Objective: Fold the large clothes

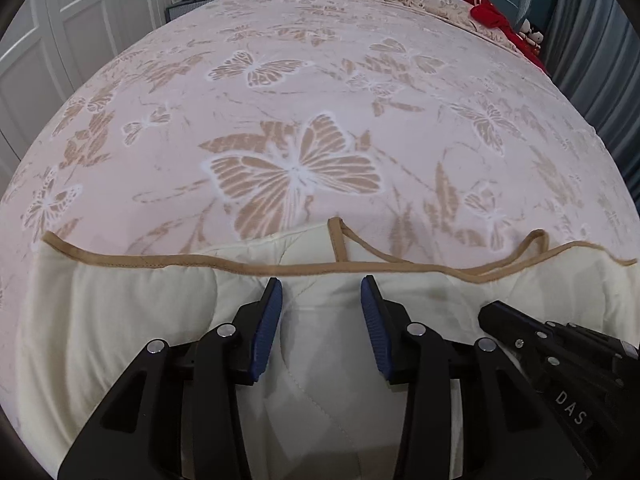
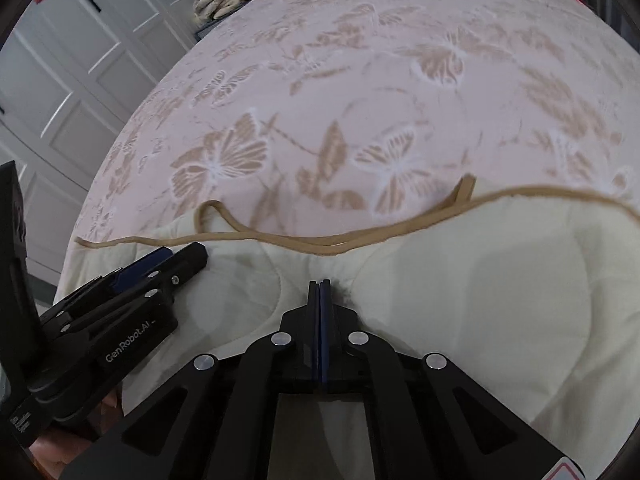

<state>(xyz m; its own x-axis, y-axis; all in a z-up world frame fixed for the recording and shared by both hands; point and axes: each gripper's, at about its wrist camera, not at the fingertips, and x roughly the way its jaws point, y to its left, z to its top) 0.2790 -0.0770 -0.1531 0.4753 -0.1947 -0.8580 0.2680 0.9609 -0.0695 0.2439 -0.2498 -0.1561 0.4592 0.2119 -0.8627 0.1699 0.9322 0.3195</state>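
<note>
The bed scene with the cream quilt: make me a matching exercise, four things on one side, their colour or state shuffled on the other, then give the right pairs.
Things:
1. left tool
2. right tool
3. quilt trim
4. garment by the pillows

Colour or state:
A. red
B. tan
C. shut, fingers pressed together at the cream quilt
D. open, blue pads apart over the quilt

Pairs: 1-D, 2-C, 3-B, 4-A
</note>
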